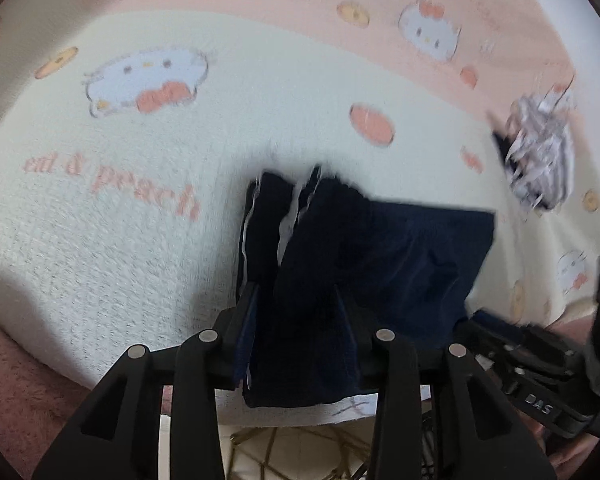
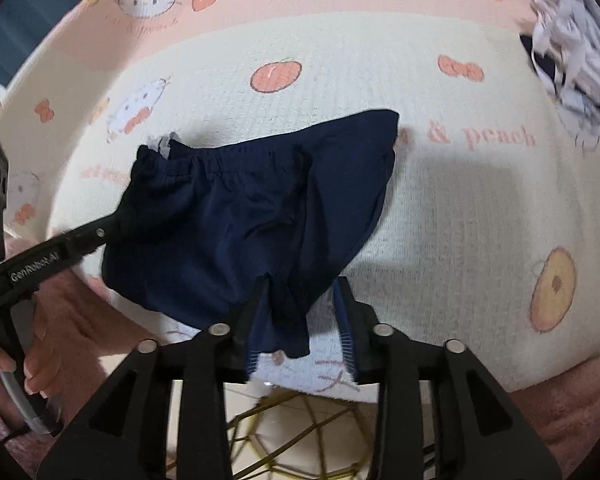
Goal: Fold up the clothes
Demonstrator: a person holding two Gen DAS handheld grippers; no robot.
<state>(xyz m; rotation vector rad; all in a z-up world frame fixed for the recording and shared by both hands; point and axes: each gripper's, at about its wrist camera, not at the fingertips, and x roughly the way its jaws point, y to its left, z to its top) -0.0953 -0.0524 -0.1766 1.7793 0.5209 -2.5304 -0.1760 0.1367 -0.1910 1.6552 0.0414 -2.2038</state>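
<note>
"GenRobot.AI" marks left tool [image 2: 112, 228]; blanket [image 2: 460, 208] reads "& peach".

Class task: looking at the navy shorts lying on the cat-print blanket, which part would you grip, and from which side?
Grip the gathered waistband of the navy shorts, coming from above at its outer corner: that edge is thick, bunched and lifted slightly off the blanket, probably easier to pinch than the flat panel.

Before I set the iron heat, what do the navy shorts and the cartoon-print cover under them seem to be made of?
Navy shorts: thin, smooth woven cloth with a slight sheen, probably synthetic or a blend; it drapes limply and gathers at the elastic waist.
Cartoon-print cover: matte, soft textile with a fine ribbed or waffled texture, possibly cotton.
</note>
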